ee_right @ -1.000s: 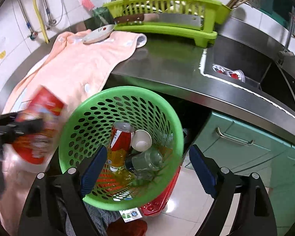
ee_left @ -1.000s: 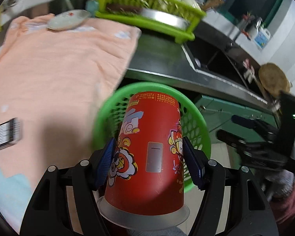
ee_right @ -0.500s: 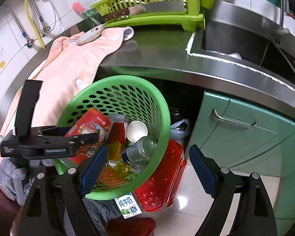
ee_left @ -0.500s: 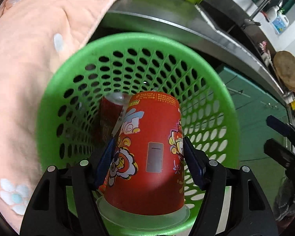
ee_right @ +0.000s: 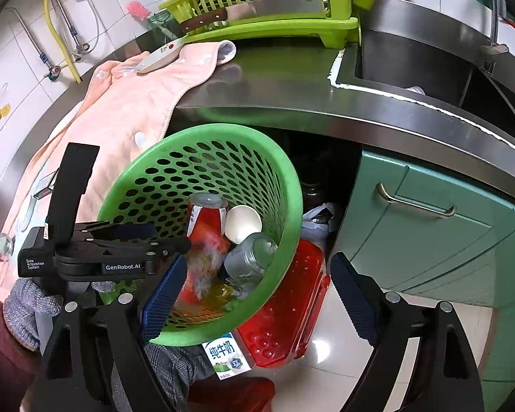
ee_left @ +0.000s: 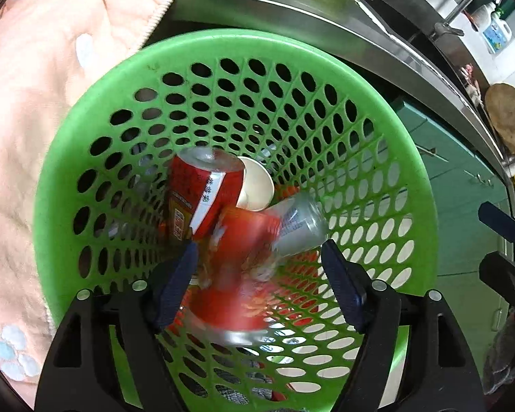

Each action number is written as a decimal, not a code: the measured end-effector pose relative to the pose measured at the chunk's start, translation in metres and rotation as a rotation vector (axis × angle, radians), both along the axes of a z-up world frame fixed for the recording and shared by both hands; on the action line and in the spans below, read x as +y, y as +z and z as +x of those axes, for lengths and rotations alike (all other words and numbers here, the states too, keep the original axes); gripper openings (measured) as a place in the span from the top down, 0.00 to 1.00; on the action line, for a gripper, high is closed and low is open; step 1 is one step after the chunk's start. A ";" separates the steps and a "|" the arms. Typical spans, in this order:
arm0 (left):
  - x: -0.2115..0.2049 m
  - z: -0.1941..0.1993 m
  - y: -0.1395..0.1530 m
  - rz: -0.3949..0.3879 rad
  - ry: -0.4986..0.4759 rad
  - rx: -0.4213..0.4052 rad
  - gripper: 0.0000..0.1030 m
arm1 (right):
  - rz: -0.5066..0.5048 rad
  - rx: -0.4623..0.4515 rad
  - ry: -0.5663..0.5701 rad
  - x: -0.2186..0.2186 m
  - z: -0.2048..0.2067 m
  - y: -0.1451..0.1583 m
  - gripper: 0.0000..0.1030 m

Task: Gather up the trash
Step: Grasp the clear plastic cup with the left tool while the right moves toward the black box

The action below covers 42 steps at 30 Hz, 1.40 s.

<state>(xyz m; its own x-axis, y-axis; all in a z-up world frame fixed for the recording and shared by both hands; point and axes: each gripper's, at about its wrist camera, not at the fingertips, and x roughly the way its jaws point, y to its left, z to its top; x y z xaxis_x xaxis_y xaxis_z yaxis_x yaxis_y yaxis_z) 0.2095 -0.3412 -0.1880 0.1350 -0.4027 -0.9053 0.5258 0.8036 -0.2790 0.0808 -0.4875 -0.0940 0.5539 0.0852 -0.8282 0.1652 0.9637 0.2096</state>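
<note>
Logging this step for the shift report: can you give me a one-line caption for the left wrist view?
Open left claw over the green basket, red paper cup blurred among the trash inside.

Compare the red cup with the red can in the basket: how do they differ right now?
The red cup is motion-blurred, loose between the open left gripper pads; the red can is sharp and at rest. The cup lies nearer the camera and looks larger; the can sits deeper, leaning against the green basket wall. The can has a silvery metal top; the cup ends in a pale rim. Both are red trash inside the basket.
</note>
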 end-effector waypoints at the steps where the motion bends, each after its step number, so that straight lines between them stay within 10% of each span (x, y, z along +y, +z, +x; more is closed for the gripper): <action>1: -0.001 -0.001 0.000 0.006 -0.004 -0.008 0.29 | -0.002 -0.001 -0.002 0.000 0.000 0.000 0.20; 15: 0.061 -0.023 0.070 -0.059 0.054 -0.136 0.29 | -0.014 -0.039 0.027 0.022 -0.001 0.024 0.20; 28: 0.226 -0.053 0.152 -0.070 0.242 -0.309 0.29 | -0.020 -0.092 0.254 0.128 0.031 0.049 0.20; 42: 0.313 -0.120 0.159 -0.031 0.252 -0.379 0.14 | -0.028 -0.100 0.482 0.228 0.075 0.052 0.19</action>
<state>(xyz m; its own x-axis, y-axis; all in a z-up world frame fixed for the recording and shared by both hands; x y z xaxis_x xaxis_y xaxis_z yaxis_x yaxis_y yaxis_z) 0.0900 -0.0285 -0.0285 0.5516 -0.3409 -0.7613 0.3846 0.9138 -0.1306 0.1558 -0.2591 -0.0418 0.5338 0.3297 -0.7787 -0.3209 0.9310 0.1741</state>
